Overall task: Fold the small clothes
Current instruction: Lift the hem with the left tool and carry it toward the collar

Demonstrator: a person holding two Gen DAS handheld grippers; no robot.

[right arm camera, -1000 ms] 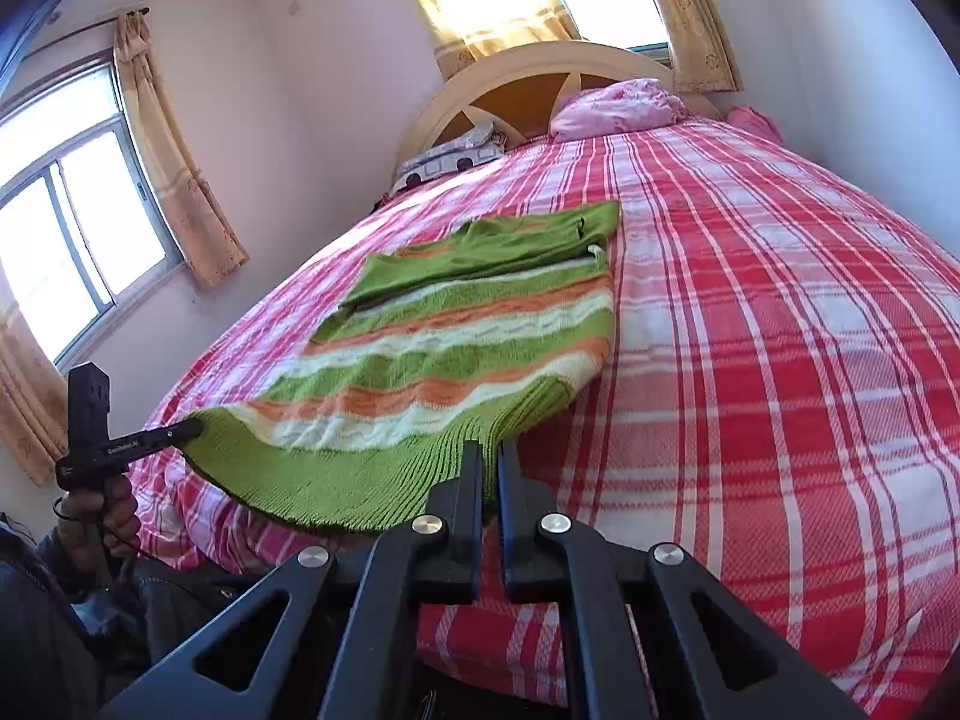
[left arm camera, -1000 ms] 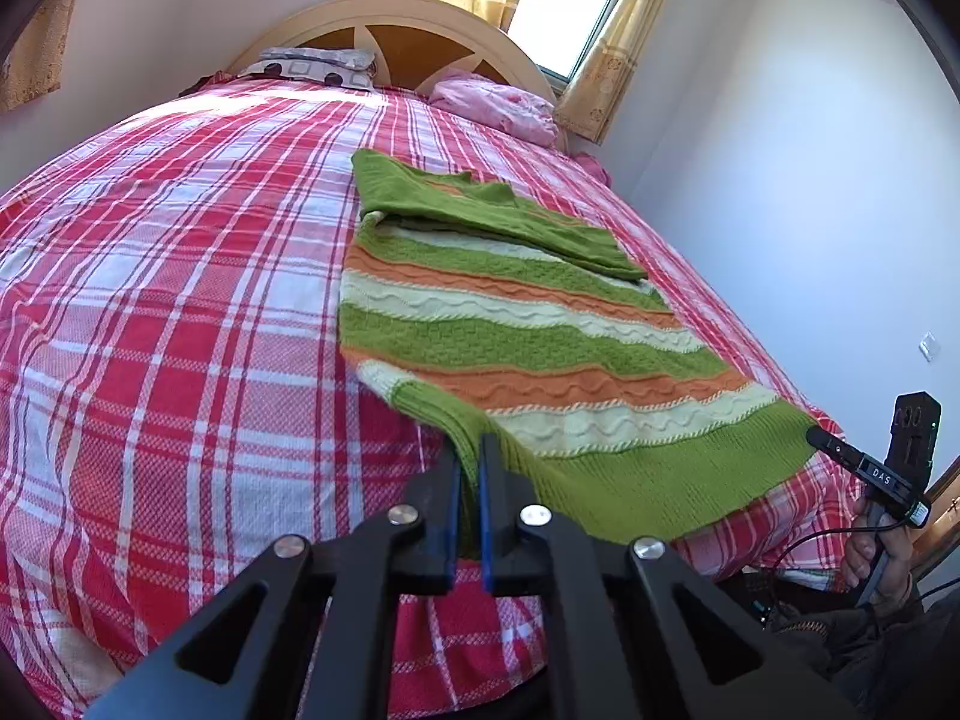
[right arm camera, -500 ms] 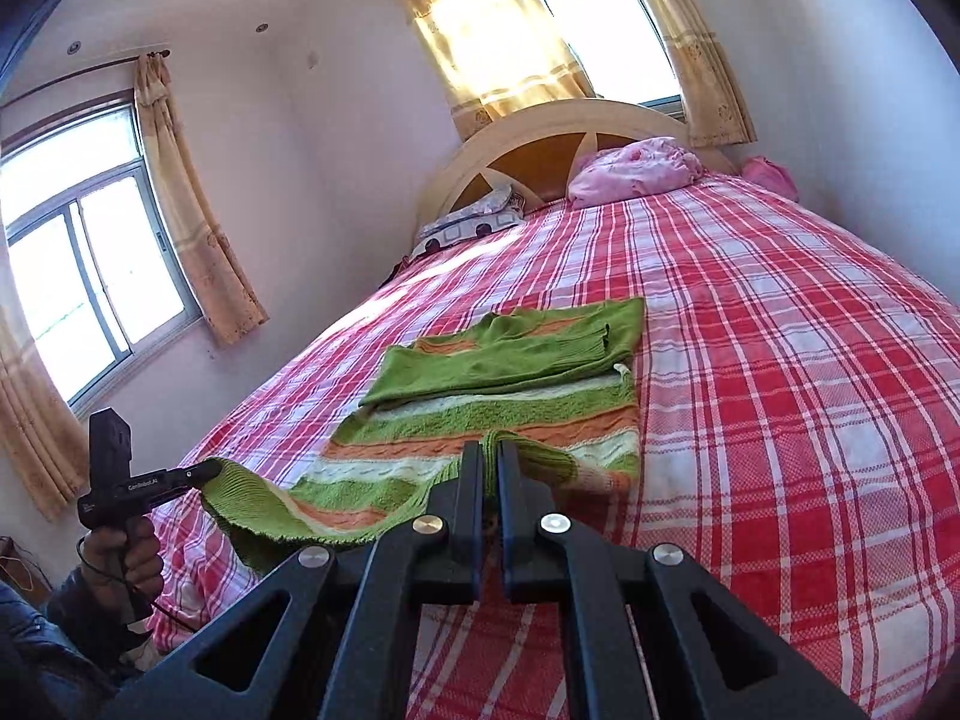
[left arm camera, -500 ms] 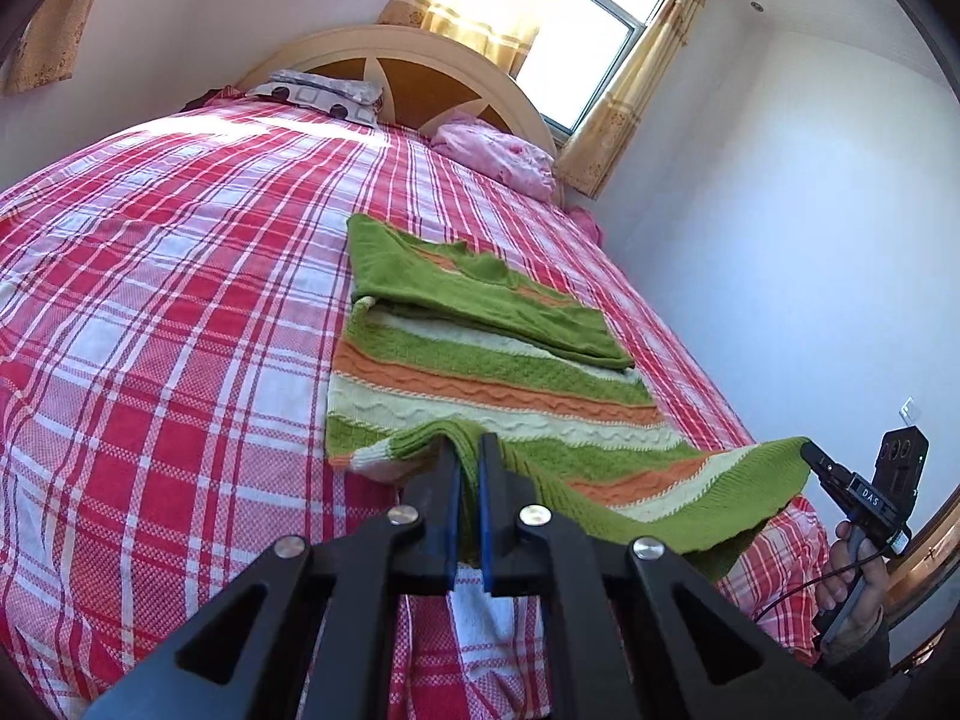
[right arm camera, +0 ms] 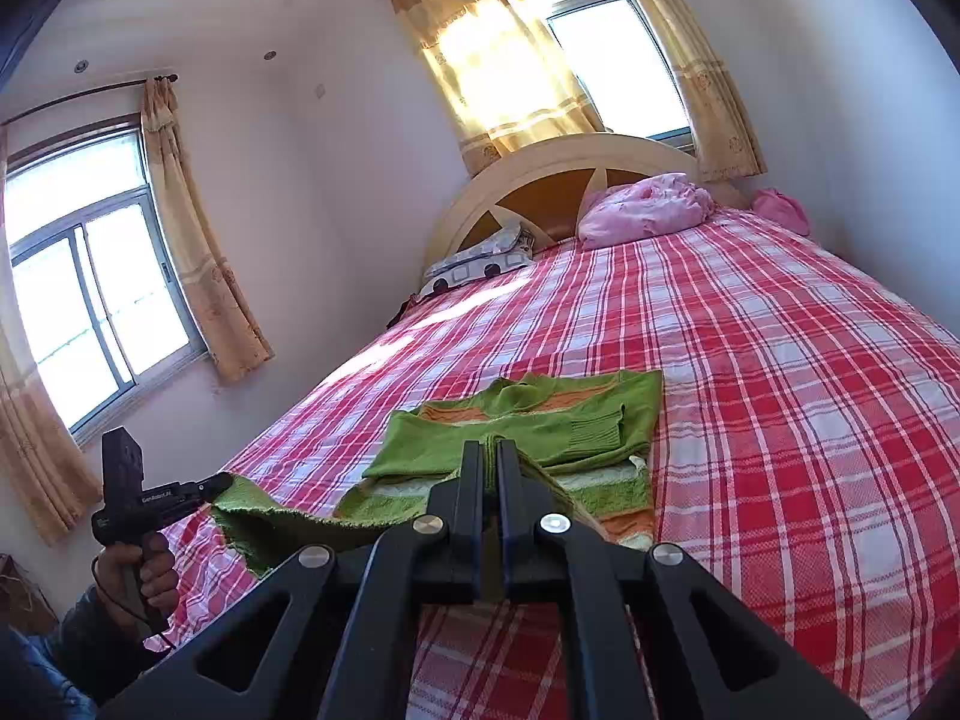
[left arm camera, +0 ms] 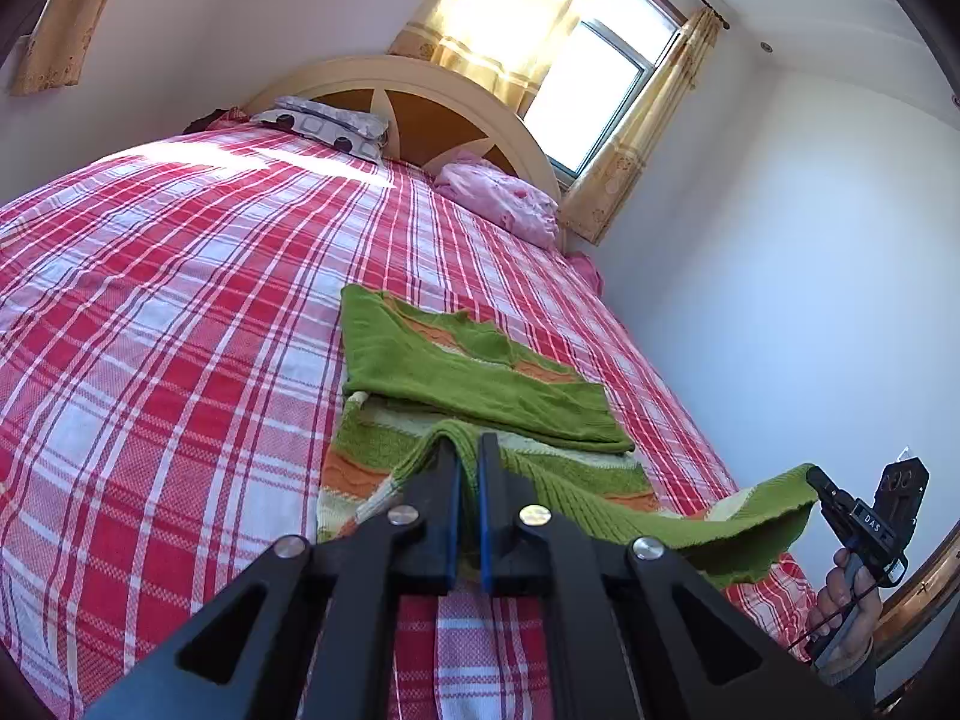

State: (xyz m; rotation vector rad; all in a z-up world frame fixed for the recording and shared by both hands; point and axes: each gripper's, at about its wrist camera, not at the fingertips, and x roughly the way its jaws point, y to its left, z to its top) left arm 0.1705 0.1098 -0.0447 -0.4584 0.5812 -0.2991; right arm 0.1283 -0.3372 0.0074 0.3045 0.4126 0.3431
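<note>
A small green, orange and cream striped knit sweater (left arm camera: 474,378) lies on the red plaid bed (left arm camera: 180,324), its sleeves folded across the chest. My left gripper (left arm camera: 469,450) is shut on one corner of the green bottom hem, held above the bed. My right gripper (right arm camera: 489,456) is shut on the other hem corner (right arm camera: 516,462). The hem (left arm camera: 708,516) hangs stretched between them over the sweater's lower stripes. The right gripper shows in the left wrist view (left arm camera: 819,480), and the left gripper in the right wrist view (right arm camera: 219,483).
A pink pillow (left arm camera: 498,201) and a patterned pillow (left arm camera: 327,126) lie at the wooden headboard (right arm camera: 558,174). A white wall (left arm camera: 780,300) runs along the bed's right side. Curtained windows (right arm camera: 90,312) are at the left and behind the headboard.
Both grippers have lifted the sweater's bottom hem off the bed and carried it toward the headboard, folding the lower part over the striped body. Both cameras have tilted upward.
</note>
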